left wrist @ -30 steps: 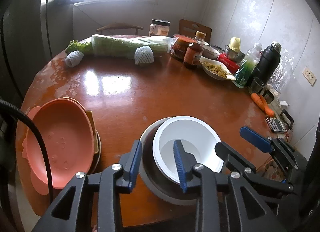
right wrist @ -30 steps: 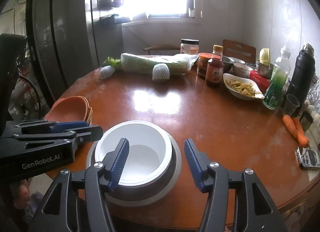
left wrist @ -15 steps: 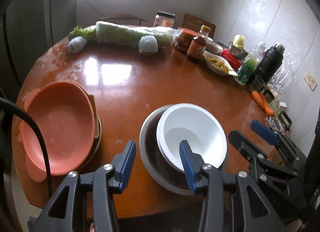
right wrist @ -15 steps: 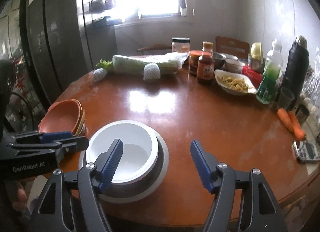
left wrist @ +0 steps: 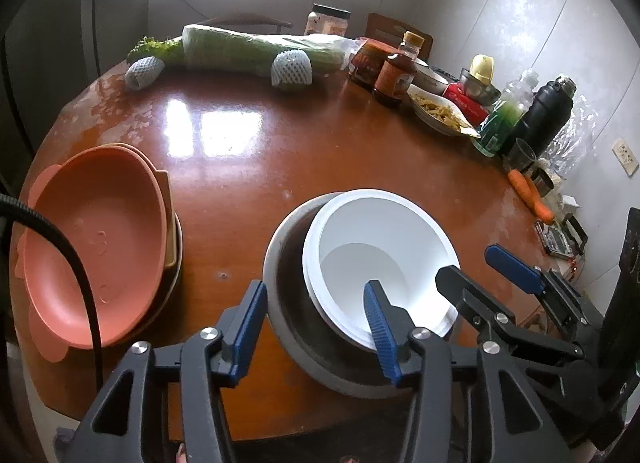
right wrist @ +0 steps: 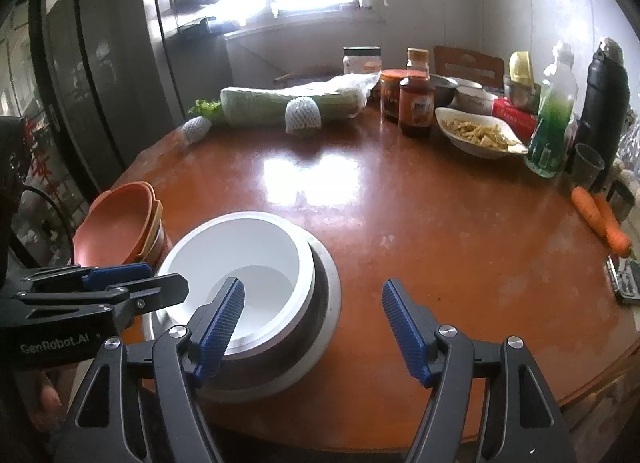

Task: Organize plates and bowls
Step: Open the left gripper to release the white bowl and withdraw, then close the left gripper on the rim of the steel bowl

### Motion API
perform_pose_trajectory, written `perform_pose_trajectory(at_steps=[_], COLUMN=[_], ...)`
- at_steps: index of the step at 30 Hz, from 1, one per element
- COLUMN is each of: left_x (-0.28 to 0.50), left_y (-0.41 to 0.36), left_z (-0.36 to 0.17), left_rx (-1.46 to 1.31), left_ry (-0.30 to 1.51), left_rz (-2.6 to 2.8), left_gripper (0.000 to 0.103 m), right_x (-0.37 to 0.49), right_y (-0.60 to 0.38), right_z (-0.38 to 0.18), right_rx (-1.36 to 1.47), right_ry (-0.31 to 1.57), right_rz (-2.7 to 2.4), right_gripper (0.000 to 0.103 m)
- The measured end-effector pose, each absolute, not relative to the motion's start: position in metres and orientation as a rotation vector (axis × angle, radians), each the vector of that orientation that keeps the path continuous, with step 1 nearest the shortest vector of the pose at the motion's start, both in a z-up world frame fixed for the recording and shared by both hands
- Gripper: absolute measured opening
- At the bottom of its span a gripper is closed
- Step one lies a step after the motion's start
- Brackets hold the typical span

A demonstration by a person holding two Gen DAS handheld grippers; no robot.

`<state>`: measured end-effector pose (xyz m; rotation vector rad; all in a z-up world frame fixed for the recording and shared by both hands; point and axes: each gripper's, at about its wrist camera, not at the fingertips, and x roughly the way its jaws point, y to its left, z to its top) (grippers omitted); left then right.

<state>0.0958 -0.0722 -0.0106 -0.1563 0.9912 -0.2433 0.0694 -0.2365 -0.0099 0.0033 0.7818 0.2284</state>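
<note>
White bowl (left wrist: 380, 251) nested in round steel bowl (left wrist: 288, 263); glossy table (left wrist: 280, 151)

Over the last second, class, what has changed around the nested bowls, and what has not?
The left gripper has let go of the white bowl; its jaws are opening, straddling the bowl rims without pressing. The right gripper also opened wider, holding nothing. The white bowl stays nested in the metal bowl; the orange dishes have not moved.
</note>
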Motion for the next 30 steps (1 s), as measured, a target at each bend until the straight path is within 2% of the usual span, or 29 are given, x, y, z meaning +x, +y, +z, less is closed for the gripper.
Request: perform_pose_trajectory(at_steps=[30], left_x=[0.096], left_y=[-0.068], left_z=[-0.02], left_rx=[-0.212], left_ry=[1.029], left_rz=[-0.258], left_gripper=[0.056], right_x=[0.086], right_y=[-0.243], right_z=[-0.028], right_rx=[0.04], right_ry=[0.836], right_rz=[0.278], right_gripper=[0.073])
